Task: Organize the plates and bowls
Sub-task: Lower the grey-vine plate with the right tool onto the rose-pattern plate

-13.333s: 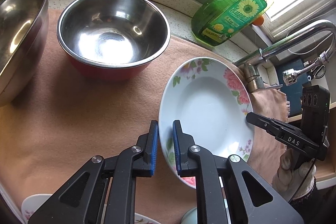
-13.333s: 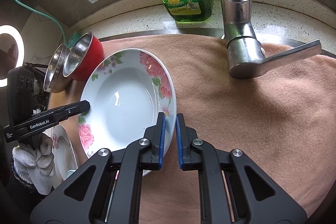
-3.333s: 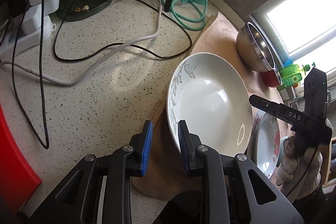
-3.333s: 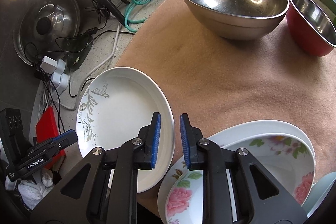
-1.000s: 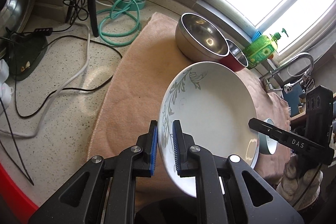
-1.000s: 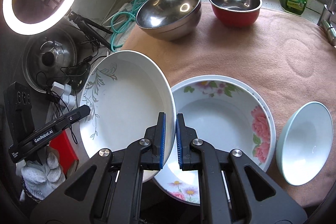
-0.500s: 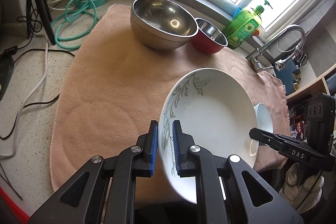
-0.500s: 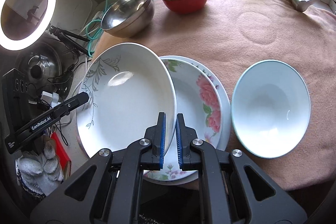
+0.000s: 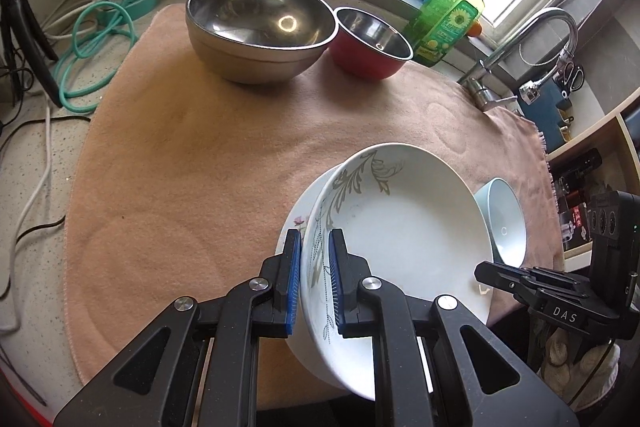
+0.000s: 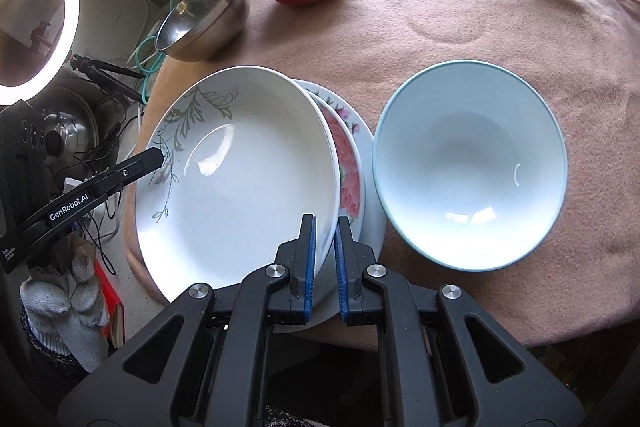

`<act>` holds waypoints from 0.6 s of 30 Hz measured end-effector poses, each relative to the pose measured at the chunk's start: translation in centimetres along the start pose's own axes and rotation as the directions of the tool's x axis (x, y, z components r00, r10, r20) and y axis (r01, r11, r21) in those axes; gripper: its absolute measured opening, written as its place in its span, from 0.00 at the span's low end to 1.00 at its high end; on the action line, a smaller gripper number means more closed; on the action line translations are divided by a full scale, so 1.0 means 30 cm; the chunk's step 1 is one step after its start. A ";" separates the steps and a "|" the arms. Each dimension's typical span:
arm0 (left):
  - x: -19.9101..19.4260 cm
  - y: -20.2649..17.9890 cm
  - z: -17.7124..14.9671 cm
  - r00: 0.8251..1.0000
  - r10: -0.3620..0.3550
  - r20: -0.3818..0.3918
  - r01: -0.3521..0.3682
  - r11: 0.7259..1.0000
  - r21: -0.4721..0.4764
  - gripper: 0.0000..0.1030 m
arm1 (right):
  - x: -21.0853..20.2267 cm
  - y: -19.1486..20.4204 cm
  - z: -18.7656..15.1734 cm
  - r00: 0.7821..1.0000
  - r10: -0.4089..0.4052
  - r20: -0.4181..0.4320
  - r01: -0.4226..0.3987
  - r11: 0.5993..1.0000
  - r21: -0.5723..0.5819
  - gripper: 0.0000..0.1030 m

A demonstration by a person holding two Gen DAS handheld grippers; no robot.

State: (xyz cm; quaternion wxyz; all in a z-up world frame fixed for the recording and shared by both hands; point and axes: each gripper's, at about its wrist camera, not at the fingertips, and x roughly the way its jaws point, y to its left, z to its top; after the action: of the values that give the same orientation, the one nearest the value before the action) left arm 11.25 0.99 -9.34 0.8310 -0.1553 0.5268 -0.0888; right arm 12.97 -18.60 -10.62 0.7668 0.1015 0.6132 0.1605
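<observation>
**Over the floral stack: leaf-pattern plate held at both rims**

Between our two pairs of tongs hangs the white leaf-pattern plate [image 10: 240, 183], tilted, above the pink towel [image 9: 192, 163] that covers the bench. Our left tongs [image 9: 314, 275] are clamped on its near rim where the grey vine is printed, one blue pad on each face. Our right tongs [image 10: 324, 259] pinch the opposite rim the same way, closed tight on the porcelain. Each gloved hand shows in the other view: the left hand [image 10: 68, 299] and the right hand [image 9: 572, 355].

Directly beneath and partly covered lies the stack of floral plates [image 10: 348, 167], its pink roses showing past the held plate's right edge. Whether the held plate touches that stack we cannot tell. Just beside the stack sits the pale blue bowl [image 10: 472, 167], upright on the towel. Well apart, at the far edge, stand the large steel bowl [image 9: 260, 31] and the red bowl [image 9: 370, 47], touching or nearly so, with the green dish soap bottle [image 9: 448, 23] and the faucet [image 9: 524, 47] beyond.

A second ago we carried the plate to the left, beside the floral stack; now it is over it. Three seconds ago we had it out at the towel's edge by the cables.
</observation>
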 end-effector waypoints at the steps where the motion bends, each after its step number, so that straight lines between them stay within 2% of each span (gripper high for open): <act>1: 0.004 -0.003 0.001 1.000 0.001 -0.003 -0.001 1.000 0.003 0.12 | 0.002 -0.002 -0.002 1.000 -0.001 -0.002 0.001 1.000 0.000 0.09; 18: 0.047 -0.006 0.001 0.999 0.013 -0.031 -0.013 1.000 0.015 0.11 | 0.011 -0.004 -0.001 1.000 -0.015 -0.007 0.015 1.000 -0.004 0.09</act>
State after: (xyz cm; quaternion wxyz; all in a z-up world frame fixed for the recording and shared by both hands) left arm 11.88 0.40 -10.47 0.8243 -0.1444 0.5400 -0.0896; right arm 13.03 -18.59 -10.96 0.7660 0.0948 0.6163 0.1563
